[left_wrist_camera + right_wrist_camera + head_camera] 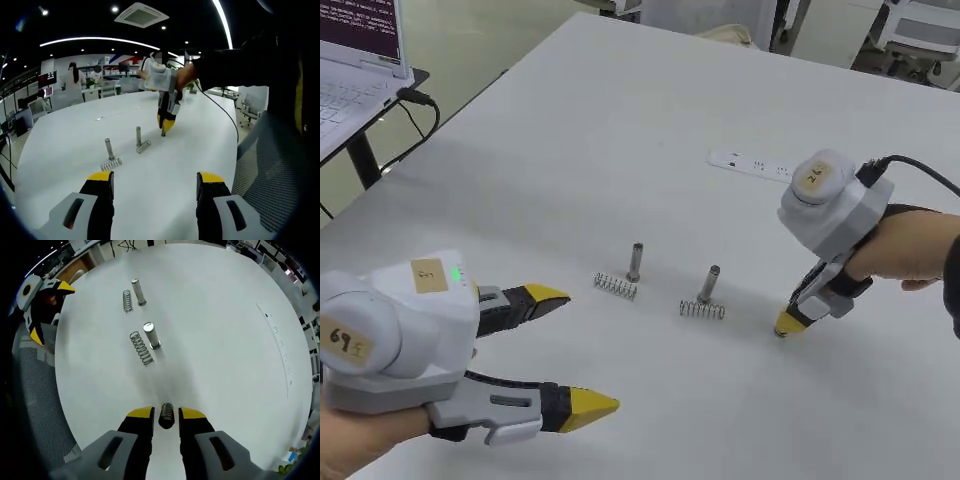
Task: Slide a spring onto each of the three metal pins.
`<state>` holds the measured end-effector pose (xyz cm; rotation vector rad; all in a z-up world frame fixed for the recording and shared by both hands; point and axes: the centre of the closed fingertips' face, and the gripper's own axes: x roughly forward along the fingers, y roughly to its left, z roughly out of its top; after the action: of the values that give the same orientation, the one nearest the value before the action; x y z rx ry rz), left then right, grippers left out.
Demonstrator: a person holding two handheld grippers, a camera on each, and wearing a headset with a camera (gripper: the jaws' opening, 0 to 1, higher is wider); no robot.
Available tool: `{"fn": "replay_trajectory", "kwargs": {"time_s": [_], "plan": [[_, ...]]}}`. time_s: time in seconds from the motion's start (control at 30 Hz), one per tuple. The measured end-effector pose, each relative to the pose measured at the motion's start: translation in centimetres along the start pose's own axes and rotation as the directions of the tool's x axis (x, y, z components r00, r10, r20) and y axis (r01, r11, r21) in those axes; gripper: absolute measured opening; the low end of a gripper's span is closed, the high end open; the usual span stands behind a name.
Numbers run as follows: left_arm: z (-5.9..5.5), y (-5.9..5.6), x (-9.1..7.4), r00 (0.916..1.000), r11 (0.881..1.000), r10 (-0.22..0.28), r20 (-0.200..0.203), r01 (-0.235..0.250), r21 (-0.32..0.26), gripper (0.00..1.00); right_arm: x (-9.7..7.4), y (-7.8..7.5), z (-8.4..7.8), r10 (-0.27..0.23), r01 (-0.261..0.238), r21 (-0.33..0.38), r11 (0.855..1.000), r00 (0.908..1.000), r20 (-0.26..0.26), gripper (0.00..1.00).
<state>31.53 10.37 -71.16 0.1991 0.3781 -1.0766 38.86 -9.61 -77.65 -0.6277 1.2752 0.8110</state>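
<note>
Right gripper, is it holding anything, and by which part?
Yes: the right gripper pinches a spring across its coiled sides, between its jaws.

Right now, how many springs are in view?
3. First spring lies beside one upright pin, second spring beside the other pin, third spring between the right gripper's jaws.

Head view high over table (pixel 620 130); gripper views face inward; pins (pixel 636 262) shared.

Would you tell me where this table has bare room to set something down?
Widest bare stretch of the table: beyond the pins, between the laptop and the power strip. Also free: the near edge between the left gripper and right gripper. Crowded: the middle, with two pins, two springs, and the right gripper's held spring.
</note>
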Motion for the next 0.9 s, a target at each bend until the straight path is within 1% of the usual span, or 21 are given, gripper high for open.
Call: {"fn": "replay_trajectory", "kwargs": {"time_s": [0.13, 0.3, 0.6, 0.63, 0.67, 0.7, 0.77, 0.8, 0.83, 0.87, 0.9], "plan": [[0.0, -0.1, 0.1, 1.0, 1.0, -0.002, -0.002, 0.002, 0.001, 0.63, -0.2, 0.0, 0.0, -0.01, 0.011, -0.024, 1.0, 0.9999, 0.004, 0.21], [0.0, -0.1, 0.1, 1.0, 1.0, -0.004, -0.002, 0.004, 0.0, 0.63, -0.6, 0.0, 0.3, -0.022, 0.023, -0.05, 0.999, 0.9997, 0.012, 0.23], [0.0, -0.2, 0.1, 1.0, 1.0, -0.004, -0.002, 0.004, -0.001, 0.62, -1.3, 0.8, 2.1, -0.028, 0.033, -0.101, 0.994, 0.9981, 0.055, 0.23], [0.0, -0.2, 0.1, 1.0, 1.0, -0.004, -0.001, 0.004, -0.002, 0.62, -1.5, 0.8, 2.8, -0.035, 0.044, -0.121, 0.992, 0.9962, 0.08, 0.22], [0.0, -0.2, 0.1, 1.0, 1.0, -0.003, -0.001, 0.003, -0.002, 0.62, -1.5, 0.9, 3.0, -0.035, 0.045, -0.125, 0.991, 0.9956, 0.087, 0.21], [0.0, -0.2, 0.1, 1.0, 1.0, -0.004, -0.002, 0.004, -0.002, 0.62, -1.7, 1.1, 3.4, -0.027, 0.04, -0.129, 0.991, 0.9949, 0.097, 0.21], [0.0, -0.2, 0.1, 1.0, 1.0, -0.004, -0.004, 0.004, -0.002, 0.62, -1.6, 1.9, 4.0, 0.009, 0.009, -0.152, 0.988, 0.9931, 0.117, 0.21], [0.0, -0.2, 0.1, 1.0, 1.0, -0.005, -0.004, 0.005, -0.002, 0.62, -1.6, 2.1, 4.0, 0.012, 0.007, -0.158, 0.987, 0.9932, 0.116, 0.21], [0.0, -0.2, 0.1, 1.0, 1.0, -0.004, -0.005, 0.004, -0.001, 0.62, -1.5, 2.4, 4.3, 0.019, 0.005, -0.19, 0.982, 0.992, 0.125, 0.21], [0.0, -0.2, 0.1, 1.0, 1.0, -0.004, -0.005, 0.004, -0.001, 0.62, -1.4, 2.6, 4.5, 0.023, 0.004, -0.201, 0.98, 0.9911, 0.131, 0.21], [0.0, -0.1, 0.0, 1.0, 1.0, -0.004, -0.005, 0.004, -0.002, 0.62, -1.3, 2.9, 4.9, 0.035, -0.002, -0.223, 0.975, 0.9889, 0.145, 0.21]]}}
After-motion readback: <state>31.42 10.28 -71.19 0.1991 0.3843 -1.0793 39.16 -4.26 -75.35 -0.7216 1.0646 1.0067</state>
